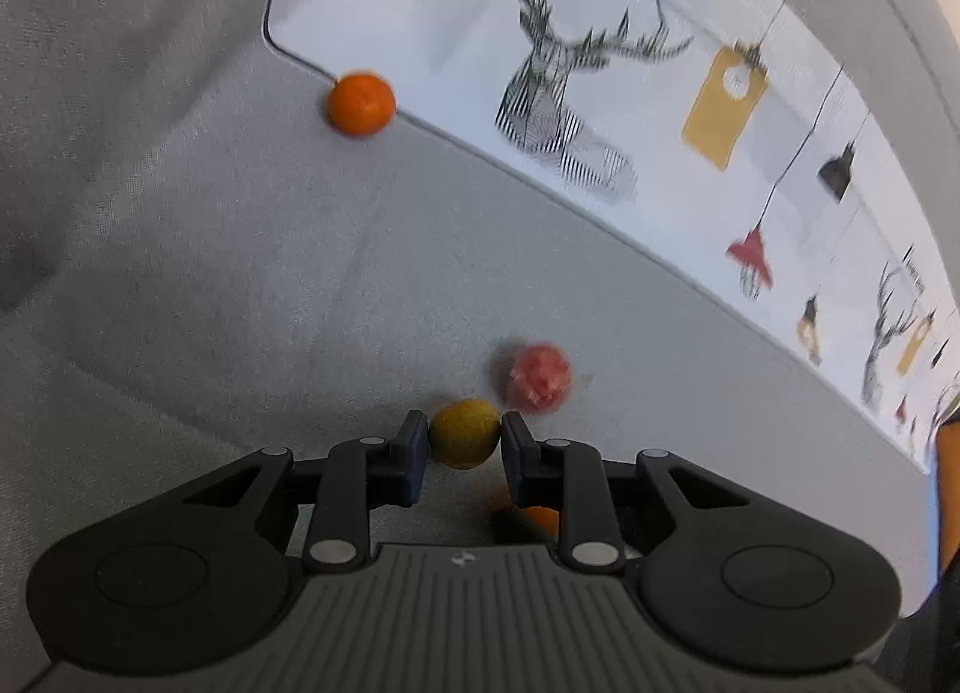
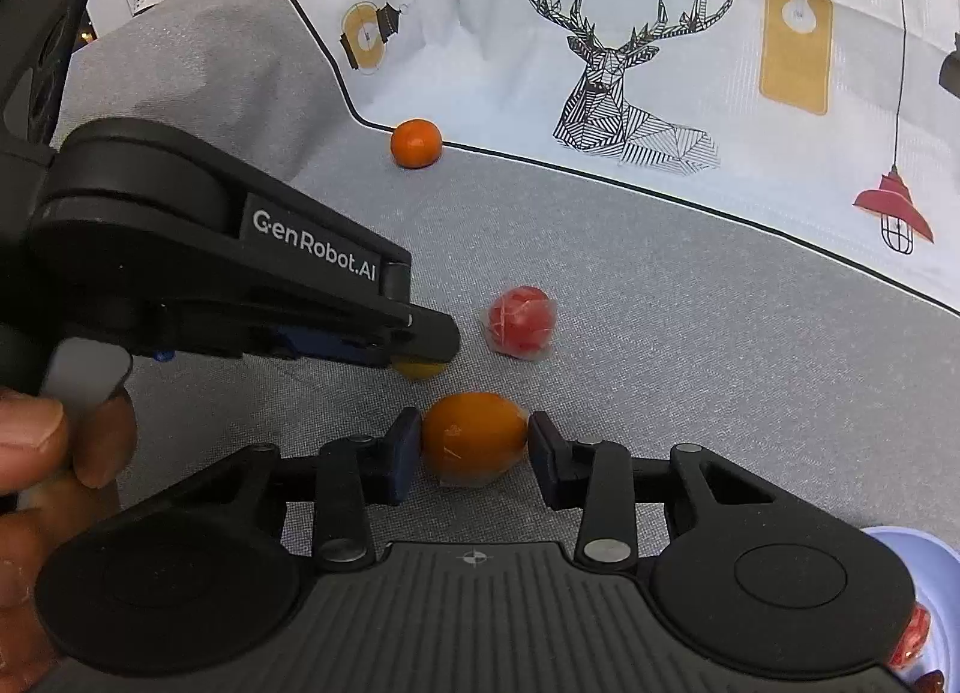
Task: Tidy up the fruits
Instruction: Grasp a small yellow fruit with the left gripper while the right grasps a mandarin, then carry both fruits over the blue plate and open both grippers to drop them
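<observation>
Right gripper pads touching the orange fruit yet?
Cannot tell. In the right wrist view the orange fruit sits between the right gripper fingers; the left pad looks against it, the right pad shows a sliver of gap.

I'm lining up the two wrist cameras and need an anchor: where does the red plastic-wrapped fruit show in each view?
Left wrist view: the red wrapped fruit lies low and right of centre, just beyond the yellow fruit between the left gripper fingers.
Right wrist view: the same fruit sits near the centre, beyond the right gripper.
Shared landmark: the lone orange at the printed sheet's black border.
</observation>
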